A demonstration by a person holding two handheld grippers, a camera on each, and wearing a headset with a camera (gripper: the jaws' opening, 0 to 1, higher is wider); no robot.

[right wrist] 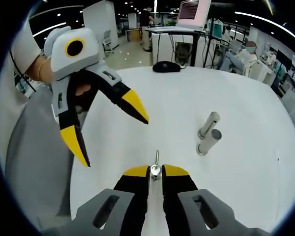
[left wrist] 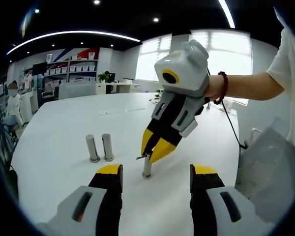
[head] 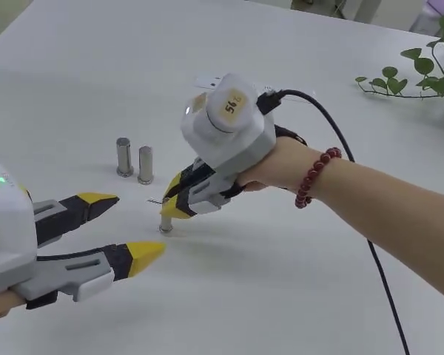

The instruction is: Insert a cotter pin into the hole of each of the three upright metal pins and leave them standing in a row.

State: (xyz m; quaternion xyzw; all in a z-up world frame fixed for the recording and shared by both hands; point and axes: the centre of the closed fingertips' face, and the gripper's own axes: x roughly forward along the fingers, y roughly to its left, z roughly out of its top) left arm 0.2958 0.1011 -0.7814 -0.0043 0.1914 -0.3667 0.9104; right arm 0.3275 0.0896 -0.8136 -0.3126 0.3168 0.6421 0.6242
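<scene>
Right gripper pinches the cotter pin at the top of the metal pin beneath its tips; left gripper, spread, hovers nearby. Hold it level with the hole; push straight.

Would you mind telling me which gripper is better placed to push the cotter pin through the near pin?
The right gripper: it is shut on the cotter pin at the top of the near pin. The left gripper is open, holds nothing and hovers apart.

Upper part of the near metal pin behind the right claw, cotter pin too small for detail
</scene>
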